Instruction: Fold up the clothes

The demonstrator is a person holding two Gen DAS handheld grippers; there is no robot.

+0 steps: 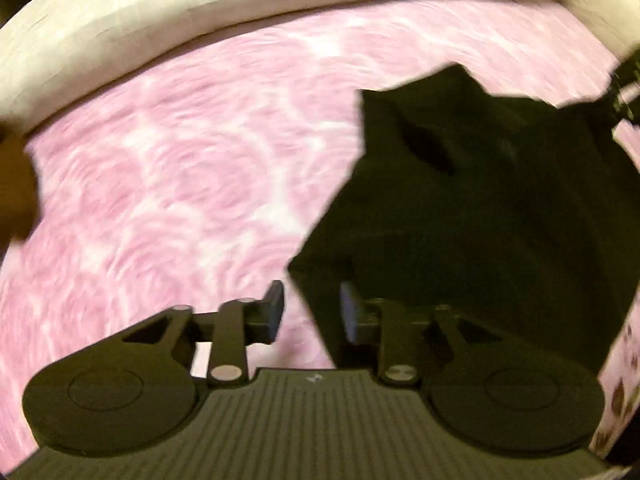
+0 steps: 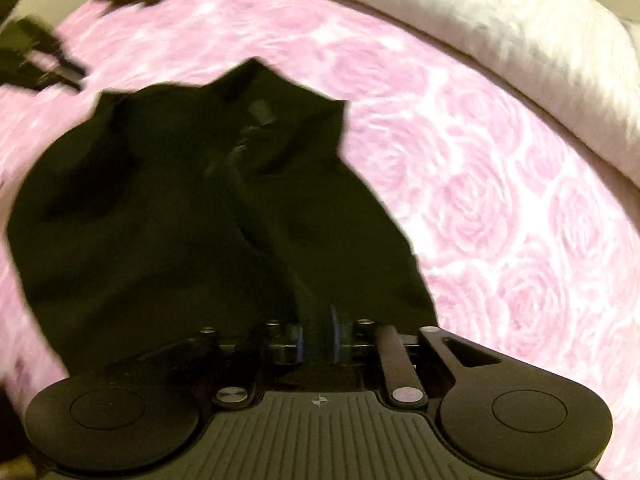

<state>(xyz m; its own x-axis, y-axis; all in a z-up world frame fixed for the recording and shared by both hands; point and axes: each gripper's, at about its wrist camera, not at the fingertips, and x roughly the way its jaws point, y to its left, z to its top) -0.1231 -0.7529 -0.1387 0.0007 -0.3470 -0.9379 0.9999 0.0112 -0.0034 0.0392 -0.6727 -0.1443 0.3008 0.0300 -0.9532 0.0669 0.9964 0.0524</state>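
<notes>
A black garment [image 2: 192, 208] lay crumpled on the rose-patterned bedspread [image 2: 500, 208], the left gripper [image 1: 308, 312] part-open beside its edge, the right gripper [image 2: 318, 340] barely parted around a fold, which could slip free.

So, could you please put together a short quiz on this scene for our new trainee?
1. True or false: the black garment lies on a pink rose-patterned cover.
2. The jaws of the left gripper are: A) shut on the garment, B) open, C) out of view.
3. What colour is the padded edge that runs beyond the cover?
Key: 1 true; 2 B; 3 cream.
</notes>
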